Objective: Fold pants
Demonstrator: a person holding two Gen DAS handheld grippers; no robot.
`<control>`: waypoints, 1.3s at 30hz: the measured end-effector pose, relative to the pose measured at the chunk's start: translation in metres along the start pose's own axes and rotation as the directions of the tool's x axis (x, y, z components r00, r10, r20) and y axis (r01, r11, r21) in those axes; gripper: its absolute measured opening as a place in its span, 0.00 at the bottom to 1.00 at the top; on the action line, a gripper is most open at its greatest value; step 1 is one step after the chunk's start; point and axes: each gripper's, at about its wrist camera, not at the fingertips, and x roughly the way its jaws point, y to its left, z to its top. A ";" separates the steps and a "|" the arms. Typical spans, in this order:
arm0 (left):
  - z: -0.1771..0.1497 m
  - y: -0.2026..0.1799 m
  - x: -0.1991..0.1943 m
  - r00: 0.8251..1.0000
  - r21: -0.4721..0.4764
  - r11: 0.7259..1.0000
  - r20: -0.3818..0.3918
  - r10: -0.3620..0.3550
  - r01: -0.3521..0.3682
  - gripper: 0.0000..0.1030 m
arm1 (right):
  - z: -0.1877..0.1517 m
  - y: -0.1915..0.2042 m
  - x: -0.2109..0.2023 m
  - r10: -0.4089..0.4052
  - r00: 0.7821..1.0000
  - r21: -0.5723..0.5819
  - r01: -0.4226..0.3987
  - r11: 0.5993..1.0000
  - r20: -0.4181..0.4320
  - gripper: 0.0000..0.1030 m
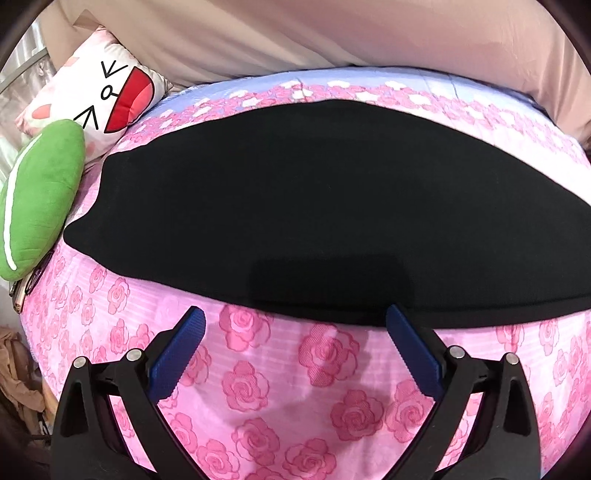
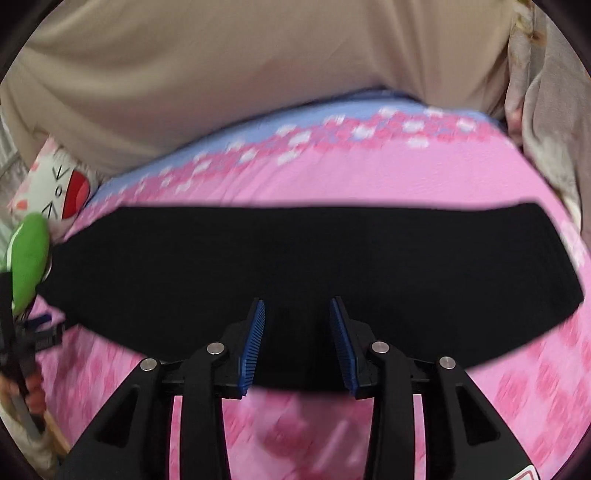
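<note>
Black pants [image 1: 295,203] lie flat in a long band across a pink rose-print bedspread [image 1: 258,373]. My left gripper [image 1: 295,310] stands wide open just short of the near edge of the pants, its blue pads [image 1: 177,354] over the bedspread with nothing between them. In the right wrist view the pants [image 2: 295,258] stretch from left to right, and the picture is blurred by motion. My right gripper [image 2: 297,300] hovers over their near edge with its jaws partly apart, and no cloth is pinched between the blue pads [image 2: 255,343].
A green plush cushion [image 1: 40,195] and a white cartoon-face pillow [image 1: 107,85] lie at the bed's left end. Beige fabric [image 1: 332,33] hangs behind the bed. A flat object [image 1: 26,288] sits at the left edge. A hand [image 2: 26,391] shows at far left.
</note>
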 end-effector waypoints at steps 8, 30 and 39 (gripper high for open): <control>0.003 -0.011 -0.003 0.999 0.020 0.998 0.004 -0.054 0.054 0.94 | -0.025 0.047 0.014 0.214 0.975 0.061 -0.210 0.976 -0.065 0.40; 0.028 -0.042 0.020 0.999 0.070 0.997 -0.022 -0.040 0.041 0.96 | -0.029 0.031 0.011 0.277 0.958 0.157 -0.263 0.952 -0.074 0.09; 0.021 -0.041 0.023 0.999 0.051 0.998 -0.009 -0.040 0.041 0.96 | 0.035 -0.151 -0.066 -0.382 0.911 0.270 0.333 0.903 0.154 0.46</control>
